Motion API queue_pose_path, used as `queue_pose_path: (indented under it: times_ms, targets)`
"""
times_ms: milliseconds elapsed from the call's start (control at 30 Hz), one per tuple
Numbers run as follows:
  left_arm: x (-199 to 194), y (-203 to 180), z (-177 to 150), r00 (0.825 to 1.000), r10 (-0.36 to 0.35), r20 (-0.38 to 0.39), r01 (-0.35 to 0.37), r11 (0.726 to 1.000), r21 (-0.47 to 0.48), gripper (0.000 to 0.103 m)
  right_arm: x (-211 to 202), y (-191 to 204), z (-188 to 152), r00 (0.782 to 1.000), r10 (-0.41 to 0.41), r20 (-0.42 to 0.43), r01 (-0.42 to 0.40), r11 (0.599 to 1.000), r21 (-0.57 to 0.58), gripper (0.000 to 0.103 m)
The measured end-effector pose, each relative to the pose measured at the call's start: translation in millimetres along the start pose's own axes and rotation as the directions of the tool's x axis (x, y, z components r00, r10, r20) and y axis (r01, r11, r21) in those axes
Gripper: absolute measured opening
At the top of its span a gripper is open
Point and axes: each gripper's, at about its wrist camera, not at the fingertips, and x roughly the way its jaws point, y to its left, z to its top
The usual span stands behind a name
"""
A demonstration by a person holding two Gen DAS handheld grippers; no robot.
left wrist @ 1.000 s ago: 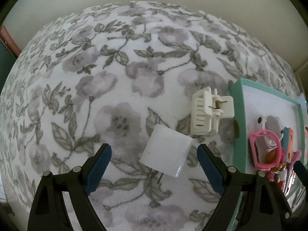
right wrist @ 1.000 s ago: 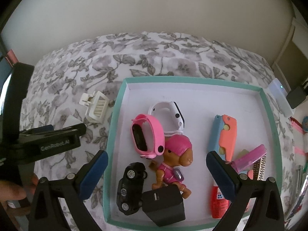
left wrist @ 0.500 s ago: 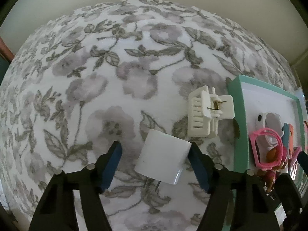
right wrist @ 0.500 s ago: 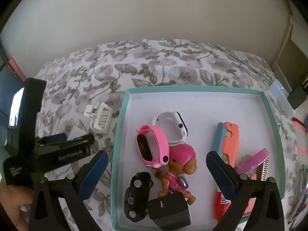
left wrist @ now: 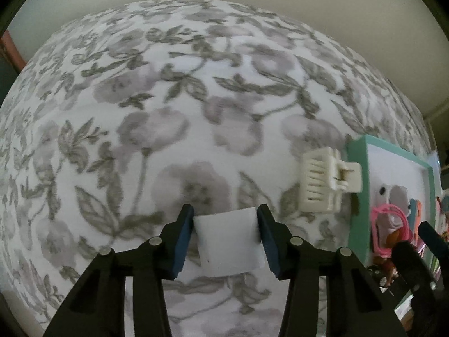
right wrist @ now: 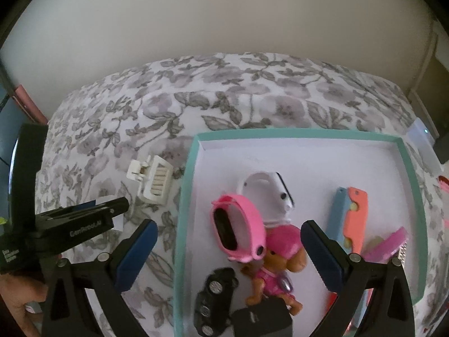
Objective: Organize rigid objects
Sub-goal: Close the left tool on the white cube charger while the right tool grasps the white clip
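Soft, even daylight fills both views, with no glare and only faint shadows. The fisheye lenses bulge the floral bedspread (left wrist: 174, 129) into a dome and darken the corners. The left wrist view is smeared by motion; the toy puppy (right wrist: 276, 269) in the right view looks soft.

Left wrist view: tray (left wrist: 355, 196) cut off at 3 o'clock, contents mostly hidden. White charger (left wrist: 228, 243) prongs hidden, blurred. Right wrist view: black block (right wrist: 262, 321) cropped at 6 o'clock; red item at 5 o'clock unclear.
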Motion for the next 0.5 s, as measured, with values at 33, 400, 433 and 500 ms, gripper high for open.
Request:
queue_pose_path:
  times_ms: [33, 400, 433, 500]
  targets:
    - [1, 6, 1, 1.000, -0.003, 0.000, 0.003, 1.000, -0.017, 0.048, 1, 2, 2, 1.000, 0.007, 0.000, -0.007, 1.000, 0.000, 0.103]
    - [1, 60, 8, 1.000, -0.013, 0.004, 0.014, 0.990, -0.140, 0.048, 15, 38, 31, 0.997, 0.079, -0.019, -0.079, 0.997, -0.024, 0.103]
    - [0, 65, 8, 1.000, -0.014, 0.002, 0.015, 0.989, -0.144, 0.048, 16, 42, 34, 0.996, 0.082, -0.020, -0.082, 0.996, -0.029, 0.103]
    - [0, 72, 7, 1.000, -0.020, -0.004, 0.019, 0.988, -0.156, 0.048, 18, 50, 37, 0.996, 0.086, -0.027, -0.087, 0.995, -0.043, 0.102]
